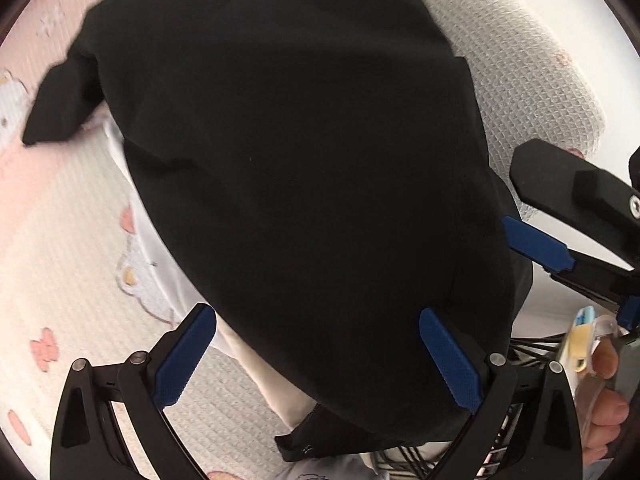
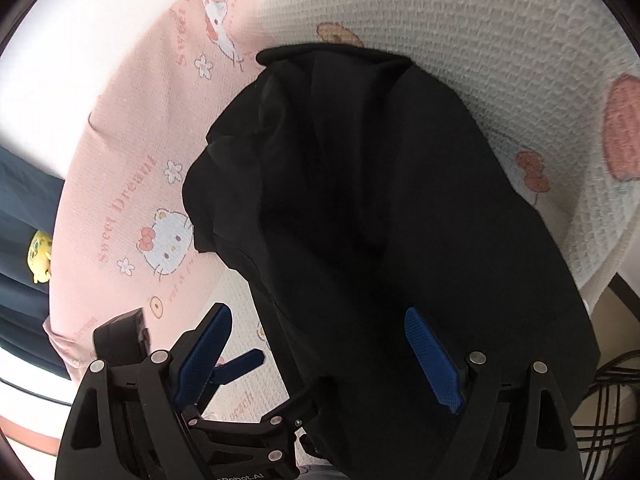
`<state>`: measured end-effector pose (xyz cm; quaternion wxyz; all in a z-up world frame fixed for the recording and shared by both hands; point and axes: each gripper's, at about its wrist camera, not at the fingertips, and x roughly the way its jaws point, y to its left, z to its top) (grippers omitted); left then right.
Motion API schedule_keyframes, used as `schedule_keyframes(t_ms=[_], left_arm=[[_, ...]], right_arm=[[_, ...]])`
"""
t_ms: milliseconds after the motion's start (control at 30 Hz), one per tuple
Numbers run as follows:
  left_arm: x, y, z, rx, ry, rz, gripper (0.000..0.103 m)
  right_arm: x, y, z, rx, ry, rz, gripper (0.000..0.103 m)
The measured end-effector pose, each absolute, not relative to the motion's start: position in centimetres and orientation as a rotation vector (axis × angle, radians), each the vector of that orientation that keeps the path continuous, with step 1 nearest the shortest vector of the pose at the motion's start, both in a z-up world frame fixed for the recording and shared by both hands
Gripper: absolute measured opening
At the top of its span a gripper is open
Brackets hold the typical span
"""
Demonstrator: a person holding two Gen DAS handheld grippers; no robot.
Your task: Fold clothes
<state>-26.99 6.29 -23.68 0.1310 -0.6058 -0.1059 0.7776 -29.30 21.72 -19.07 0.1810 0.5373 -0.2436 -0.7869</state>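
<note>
The left tongs (image 1: pixel 316 354) and right tongs (image 2: pixel 320 356) both gape wide over the near edge of the bed (image 2: pixel 132 152), gripping nothing. The black garment (image 1: pixel 304 152) lies bunched on the blanket, so the likely next step is pinching its near hem to spread it flat.

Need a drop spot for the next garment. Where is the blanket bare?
Bare: the pink printed blanket left of the black garment, out to its far edge, and the cream waffle section beyond and right of it. Crowded: the near edge, where both open grippers flank the garment and a wire basket sits.
</note>
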Motion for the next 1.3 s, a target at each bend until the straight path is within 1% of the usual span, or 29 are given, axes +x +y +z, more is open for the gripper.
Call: schedule_keyframes(t_ms=[67,133,200,267,300,333,367,400,433,467,633,733,867,967,1067,1133,1200,1300], left_arm=[[-27.3,5.9,-23.8,-1.766,-0.340,2.249,0.103],[-27.6,5.6,-23.7,-1.762,-0.359,2.260,0.103],[-27.8,5.2,-23.3,-1.753,-0.376,2.284,0.103],[-27.9,4.5,-22.4,-1.730,-0.394,2.324,0.103],[-28.0,4.0,-21.9,-1.715,-0.410,2.342,0.103],[-28.1,3.5,-21.5,-1.705,-0.424,2.356,0.103],[-28.2,3.0,-21.1,-1.701,-0.433,2.366,0.103],[-28.3,2.5,-20.8,-1.696,-0.443,2.377,0.103],[-28.4,2.0,-20.5,-1.691,-0.453,2.387,0.103],[-28.4,1.5,-20.2,-1.686,-0.462,2.397,0.103],[-28.0,-0.1,-19.3,-1.664,-0.485,2.413,0.103],[-27.6,-1.4,-18.9,-1.669,-0.539,2.417,0.103],[-27.0,-2.8,-18.4,-1.672,-0.560,2.446,0.103],[-26.6,-3.7,-18.5,-1.656,-0.636,2.426,0.103],[-26.6,-4.7,-18.7,-1.640,-0.783,2.379,0.103],[-27.0,-5.0,-18.3,-1.623,-0.839,2.348,0.103],[-27.5,-4.6,-17.5,-1.592,-0.825,2.336,0.103],[-28.3,-3.3,-16.5,-1.578,-0.758,2.307,0.103]], right_arm=[[-29.9,21.2,-19.5,1.539,-0.682,-2.197,0.088],[-30.4,20.7,-19.6,1.548,-0.662,-2.187,0.086],[-31.1,20.1,-19.5,1.542,-0.639,-2.172,0.077],[-31.7,19.7,-19.7,1.540,-0.637,-2.161,0.058],[-32.1,19.6,-19.9,1.552,-0.639,-2.156,0.052],[-32.4,19.4,-20.1,1.558,-0.648,-2.154,0.041],[-32.8,19.3,-20.2,1.564,-0.657,-2.152,0.033],[-33.0,19.2,-20.4,1.568,-0.670,-2.148,0.029],[-33.2,19.2,-20.6,1.563,-0.700,-2.136,0.023],[-33.3,19.1,-20.8,1.559,-0.735,-2.121,0.021],[-33.6,18.2,-20.6,1.535,-0.841,-2.040,0.019],[-33.7,16.8,-20.0,1.523,-0.838,-2.020,0.019],[-33.7,14.7,-19.7,1.533,-0.825,-2.015,0.018],[-33.7,13.0,-19.7,1.556,-0.790,-2.044,0.018],[-33.6,11.5,-19.7,1.560,-0.750,-2.073,0.018],[-33.7,10.6,-20.1,1.565,-0.742,-2.074,0.018],[-33.8,9.6,-20.6,1.570,-0.743,-2.068,0.018],[-34.4,8.7,-21.1,1.588,-0.730,-2.096,0.018]])
